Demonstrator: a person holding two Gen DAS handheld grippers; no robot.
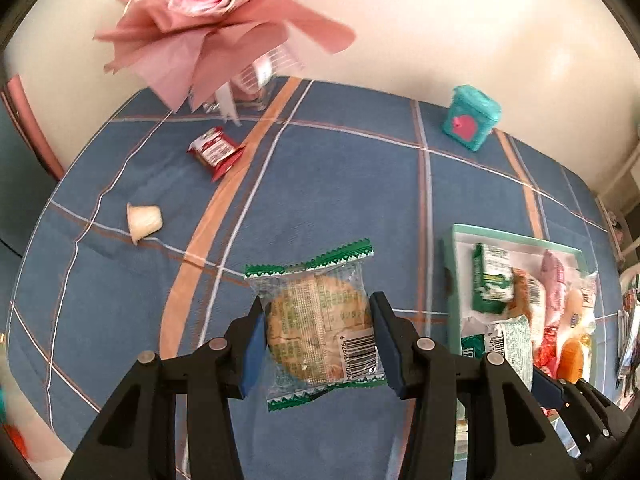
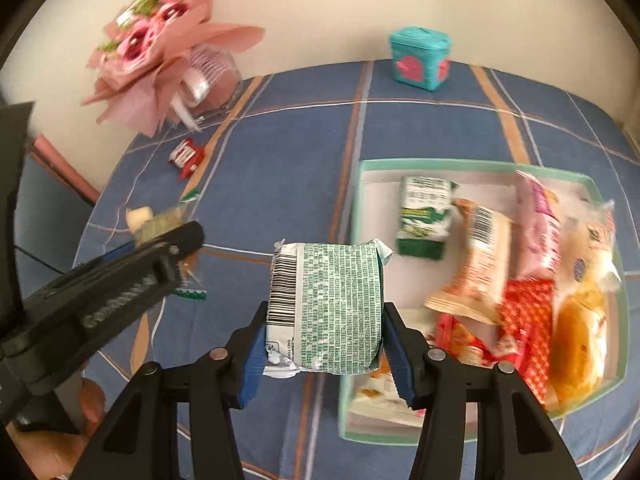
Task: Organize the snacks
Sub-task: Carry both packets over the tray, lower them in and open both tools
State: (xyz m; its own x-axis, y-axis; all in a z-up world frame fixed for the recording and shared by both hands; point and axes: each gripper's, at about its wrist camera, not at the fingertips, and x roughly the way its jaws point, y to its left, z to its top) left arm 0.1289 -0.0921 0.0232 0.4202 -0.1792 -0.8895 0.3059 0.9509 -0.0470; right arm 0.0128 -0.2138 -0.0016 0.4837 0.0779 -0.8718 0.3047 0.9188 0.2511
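Left tongs: my left tongs (image 1: 318, 338) are closed partway onto the biscuit packet (image 1: 318, 326), a clear wrapper with green zigzag ends; both blue pads press its sides and it hangs clear of the blue checked cloth (image 1: 340, 184).
Right tongs: my right tongs (image 2: 324, 342) are clamped on the green-and-white packet (image 2: 326, 306), barcode to the left, pads touching both sides. I hold it just at the near-left edge of the tray (image 2: 480, 165).
Tray: mint-rimmed, white inside, lying toward the right edge of the desk; in it are a small green packet (image 2: 424, 216), an orange-and-white packet (image 2: 478, 252), a pink packet (image 2: 540, 224), red wrappers (image 2: 526, 328) and an orange-filled bag (image 2: 582, 320).
Loose snacks: a red wrapper (image 1: 214, 152) lies toward the far-left corner of the desk, and a jelly cup (image 1: 144, 220) lies on its side near the left edge, the two well apart.
Far edge: a teal box (image 1: 472, 118) with a pink shape stands by the wall; a pink bouquet (image 1: 208, 24) stands at the far-left corner.
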